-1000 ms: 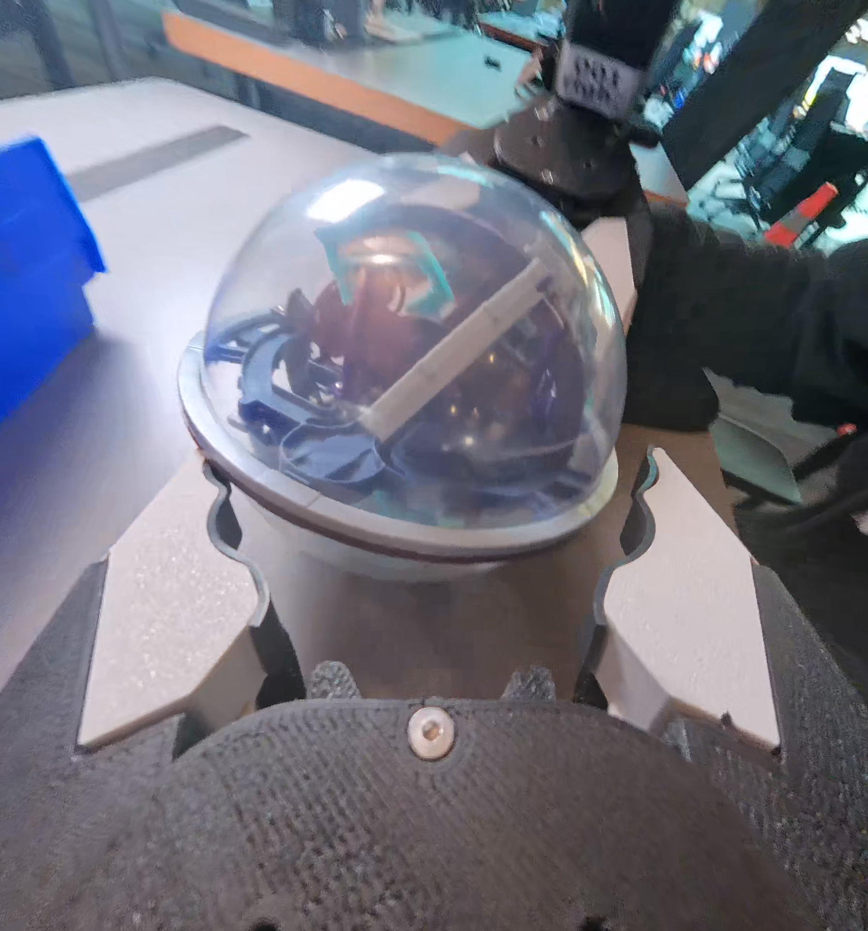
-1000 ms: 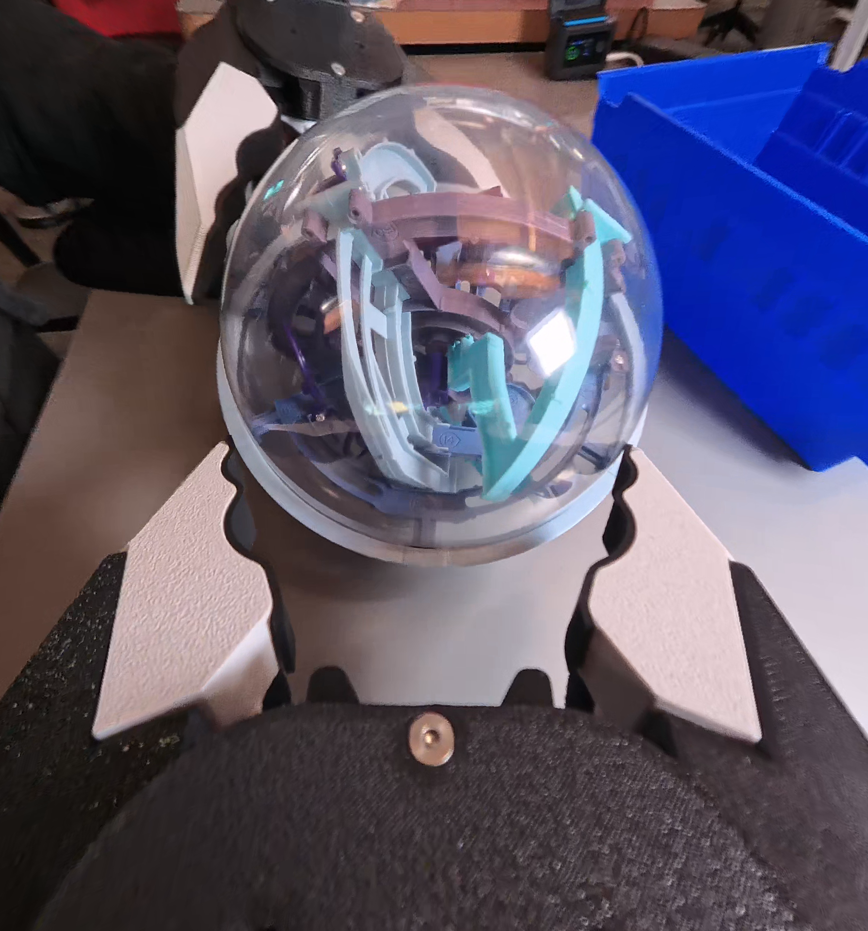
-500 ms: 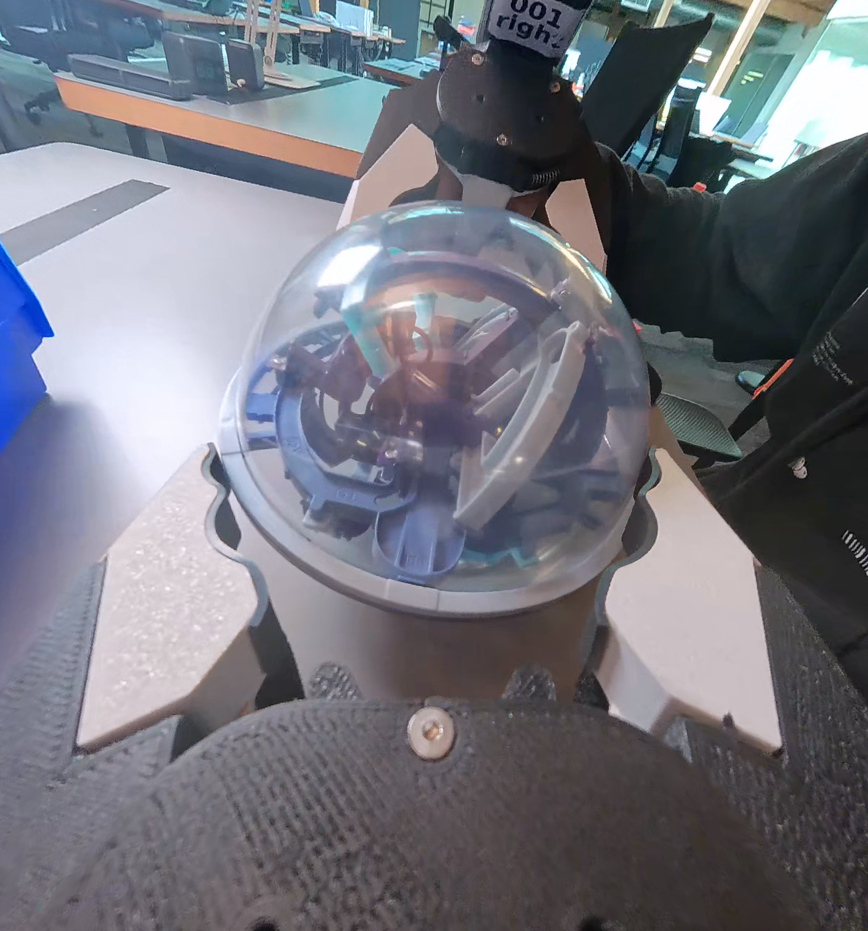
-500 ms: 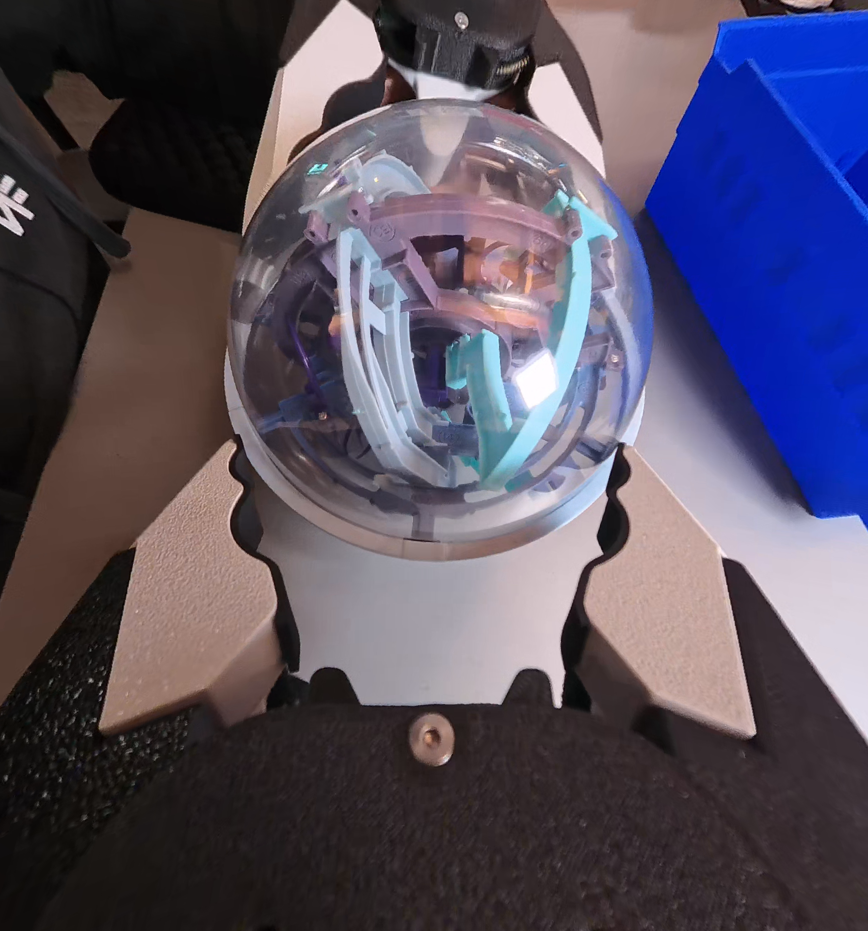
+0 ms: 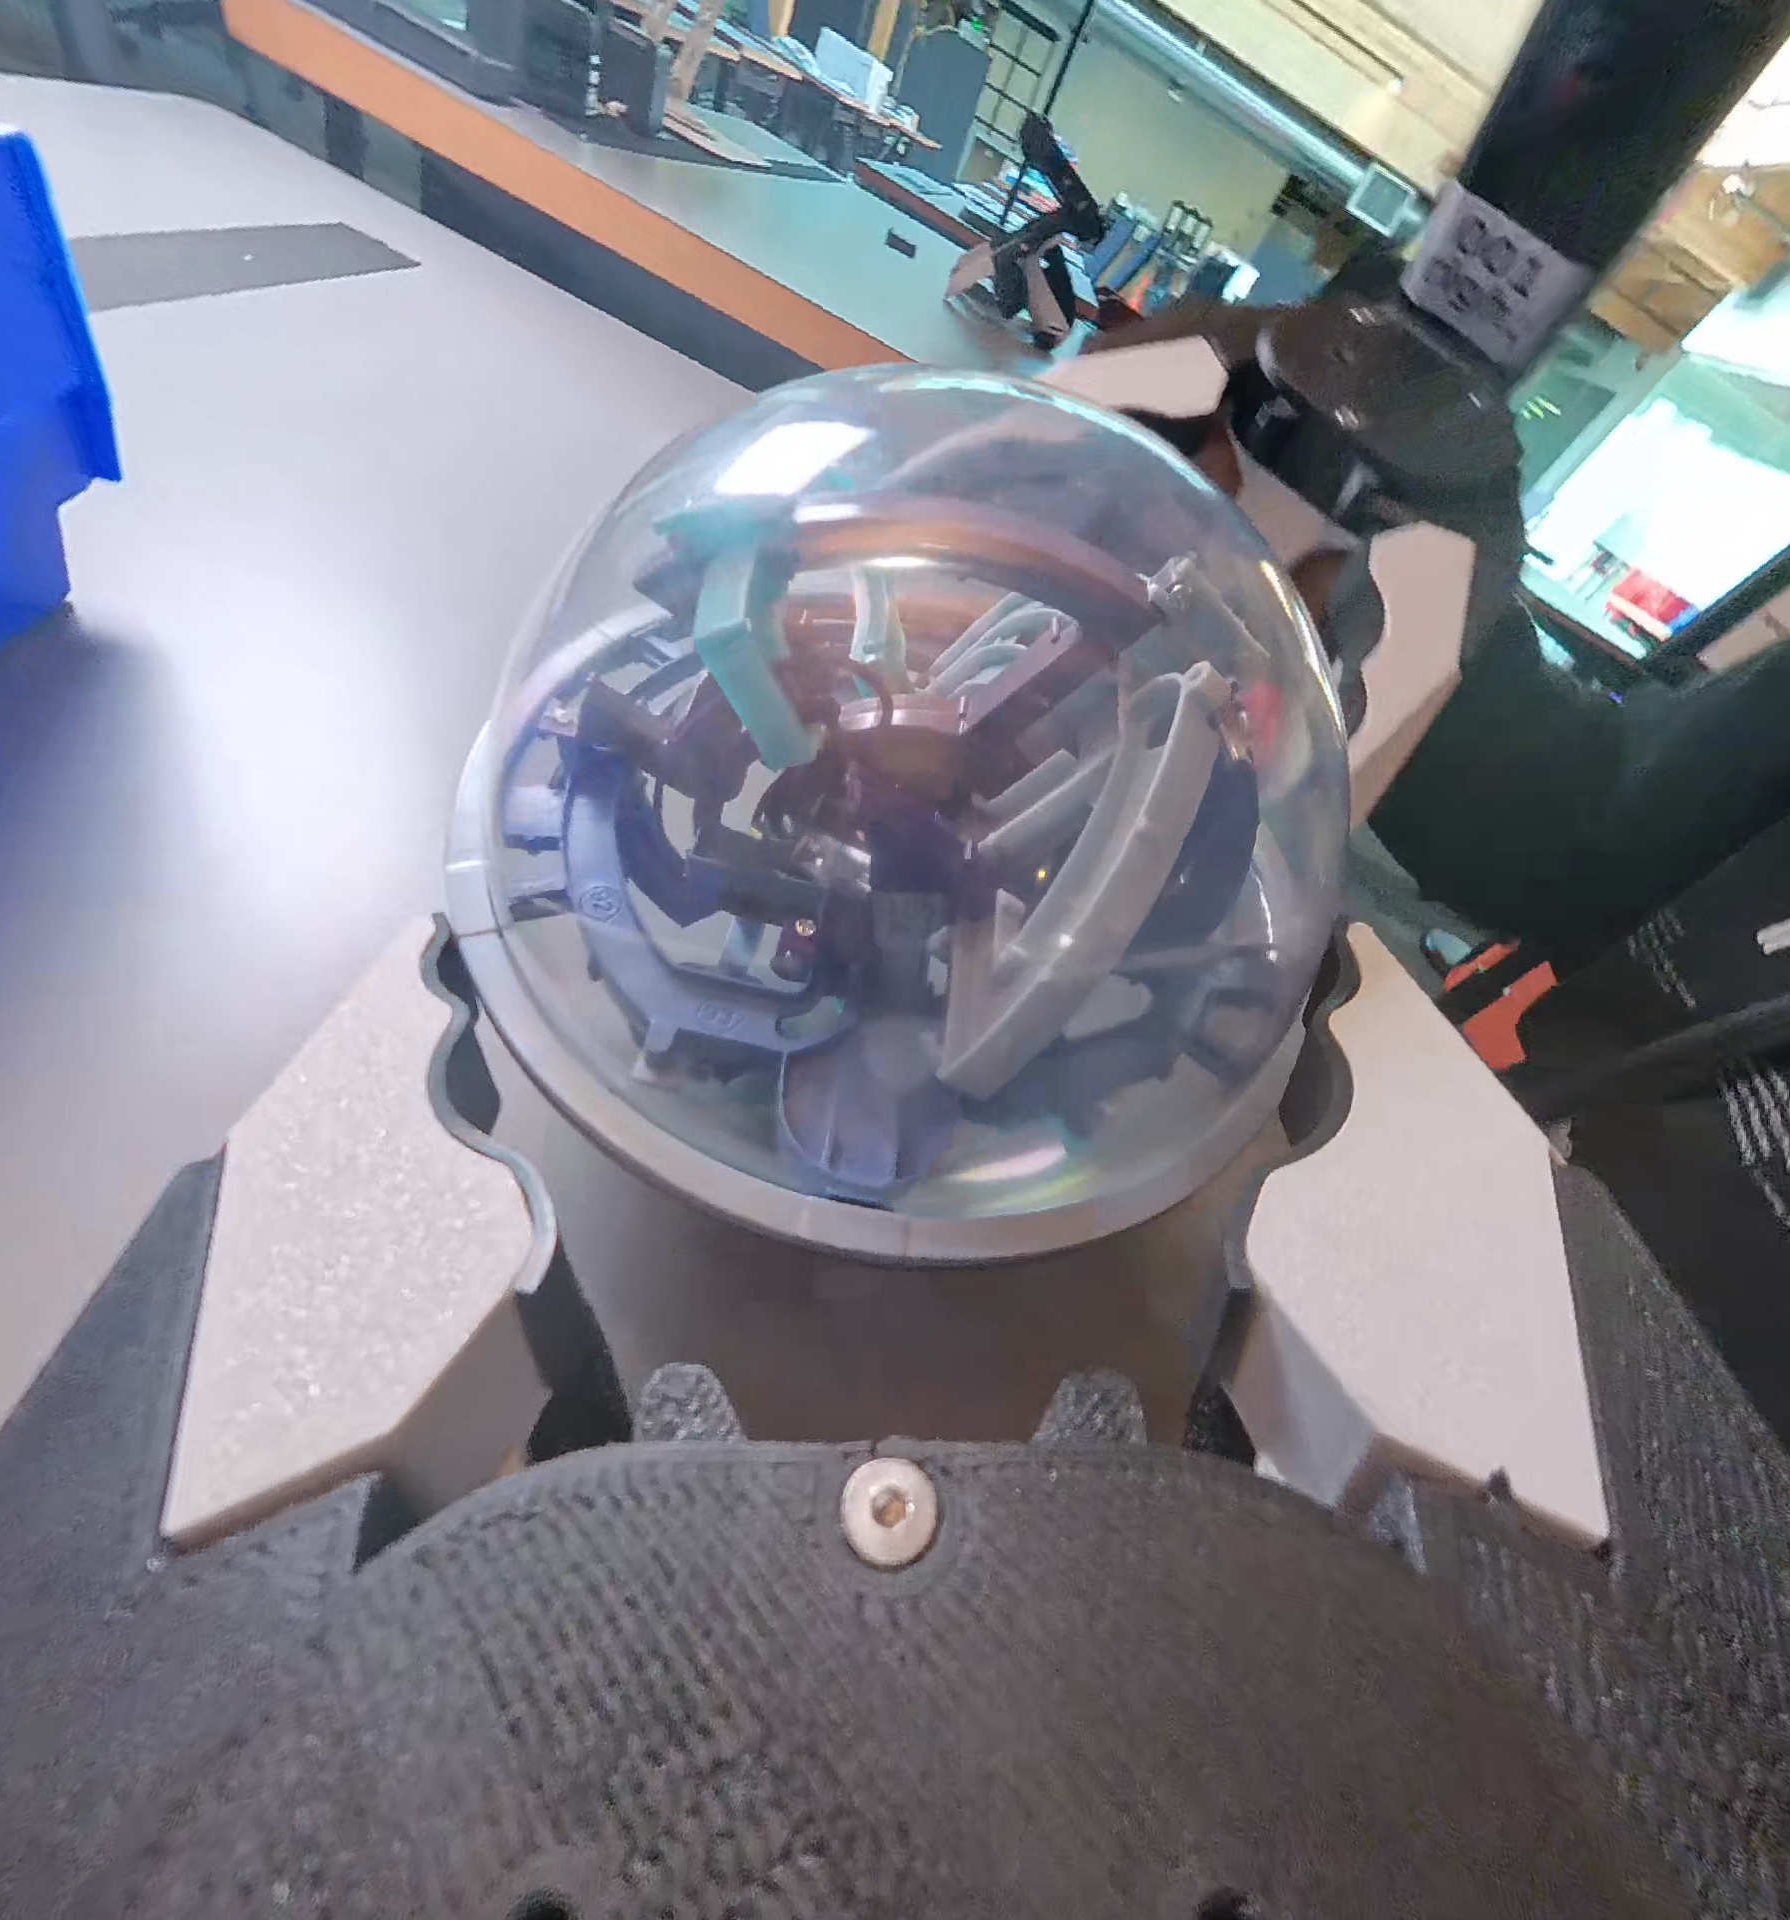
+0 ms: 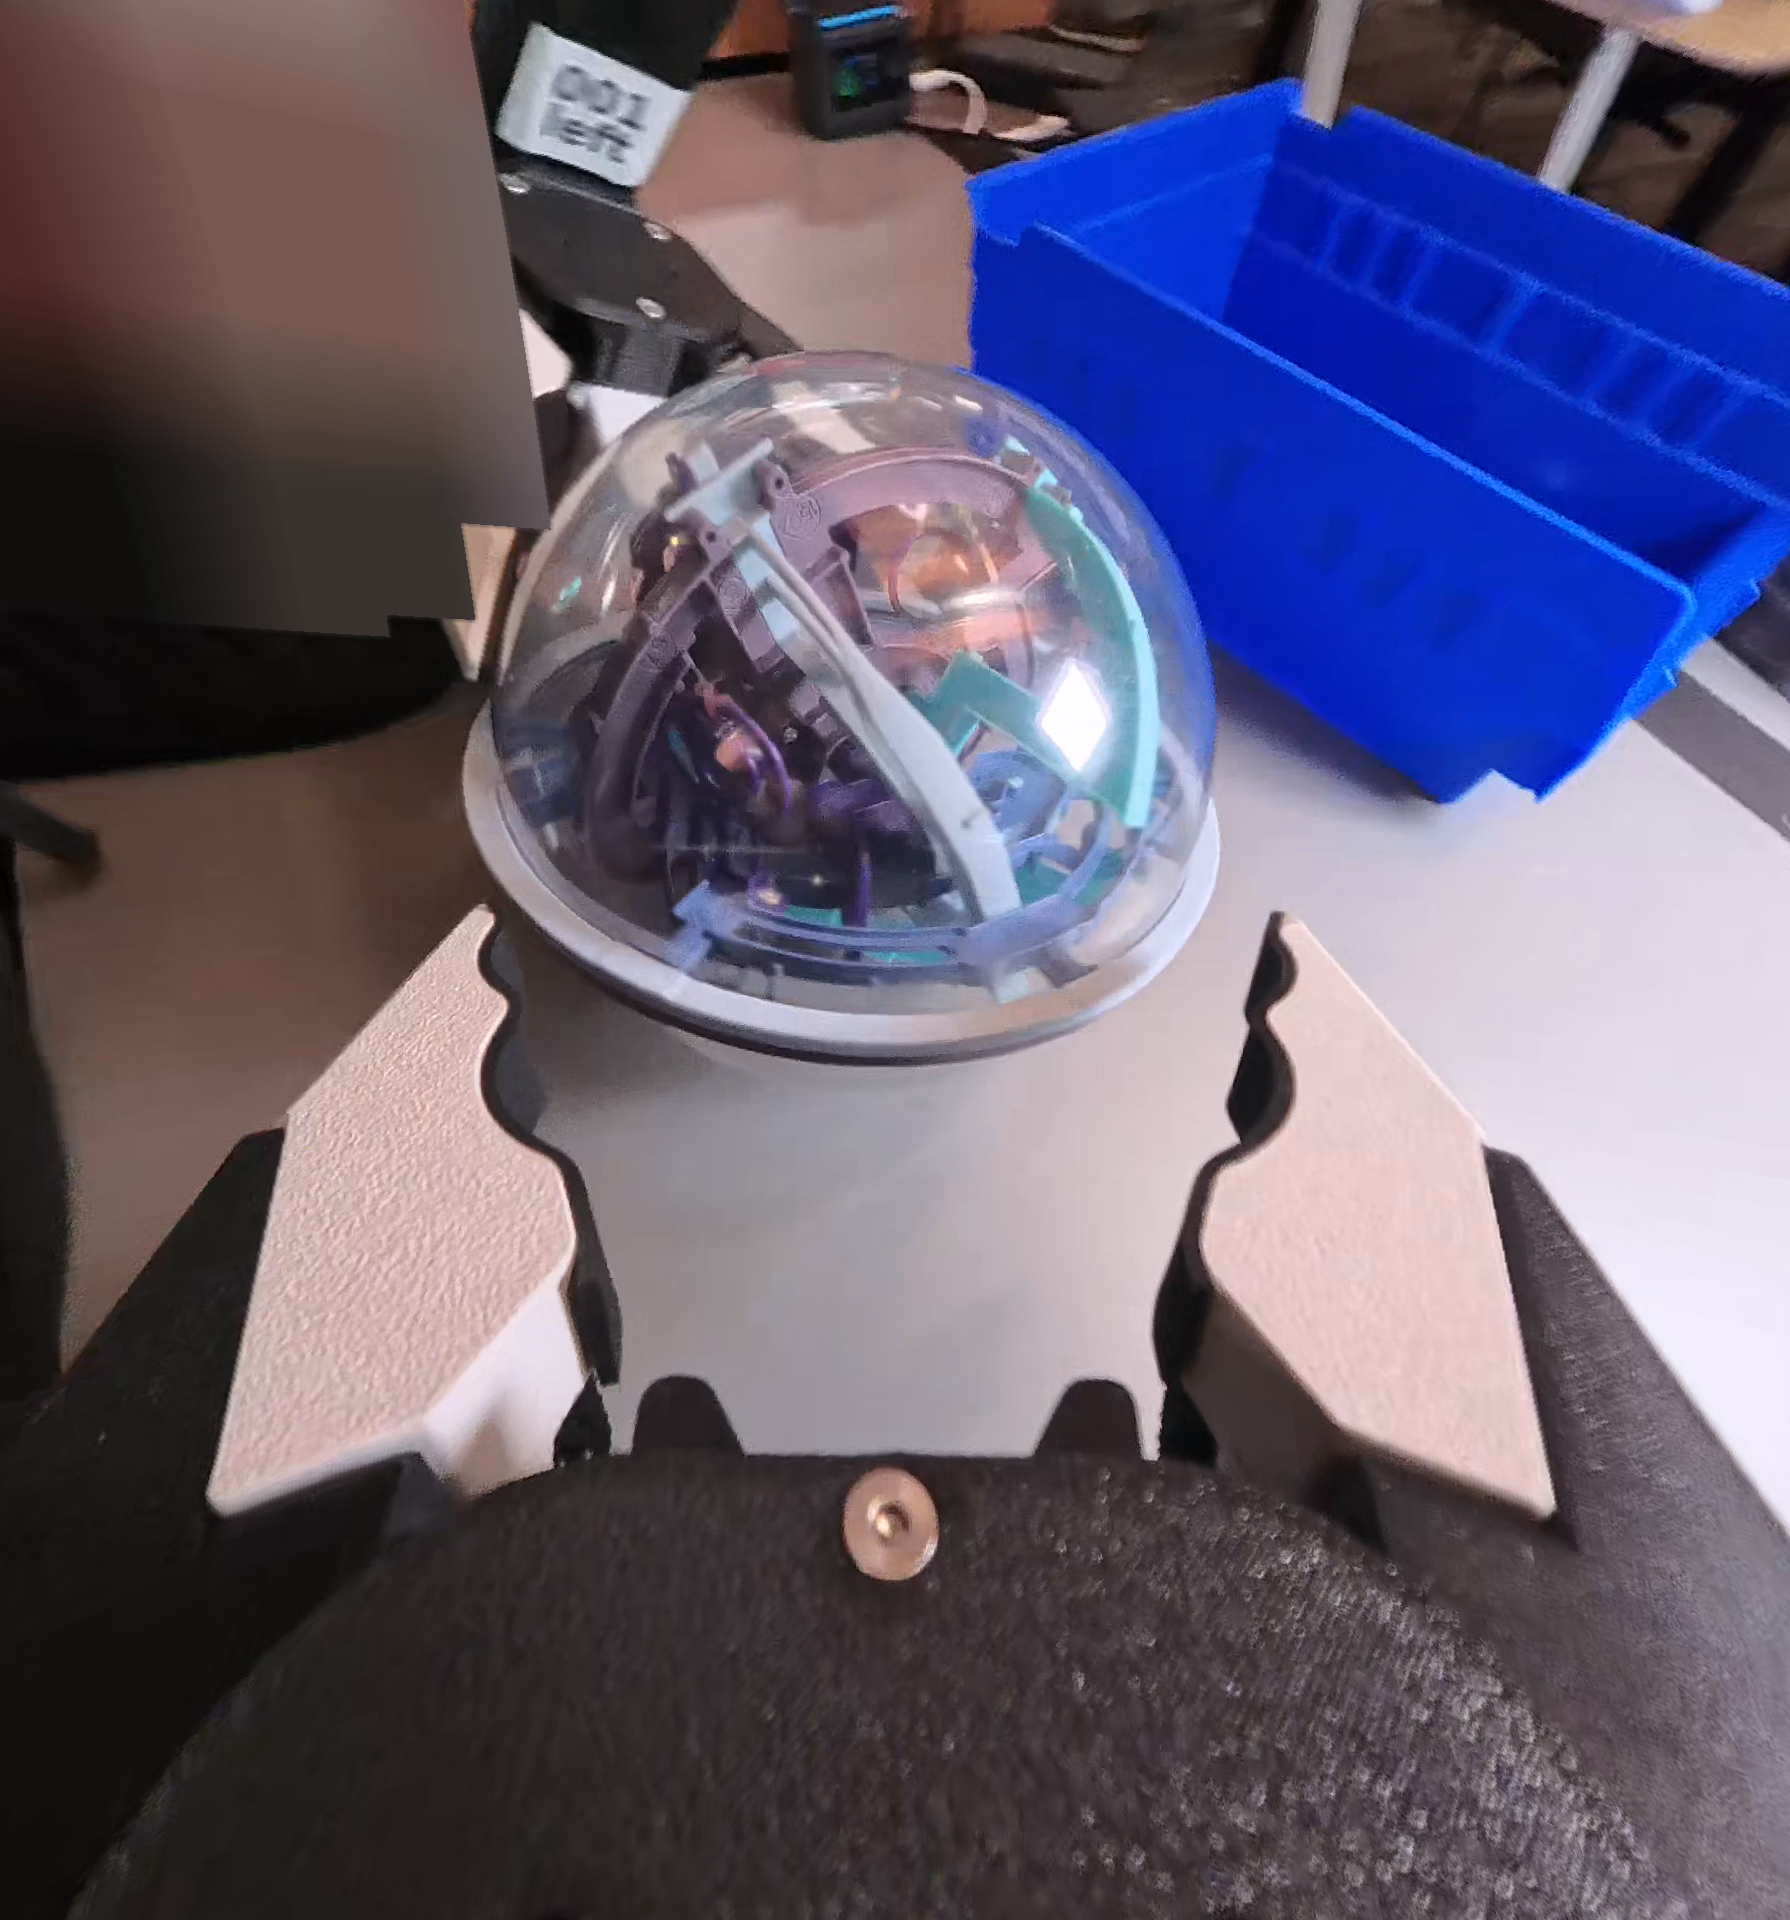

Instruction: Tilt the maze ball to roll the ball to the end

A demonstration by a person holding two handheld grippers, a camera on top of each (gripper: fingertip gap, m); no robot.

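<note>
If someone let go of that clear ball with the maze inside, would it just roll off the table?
Probably yes: the maze ball is round, with only a thin grey band at its middle, so it would likely roll on the smooth table. Its glossy clear shell looks slippery. It seems mostly hollow, with thin plastic tracks inside, so probably light for its size.

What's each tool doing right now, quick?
Left tool: closed on the maze ball.
Right tool: open, maze ball just beyond its fingertips, not gripped.
</note>
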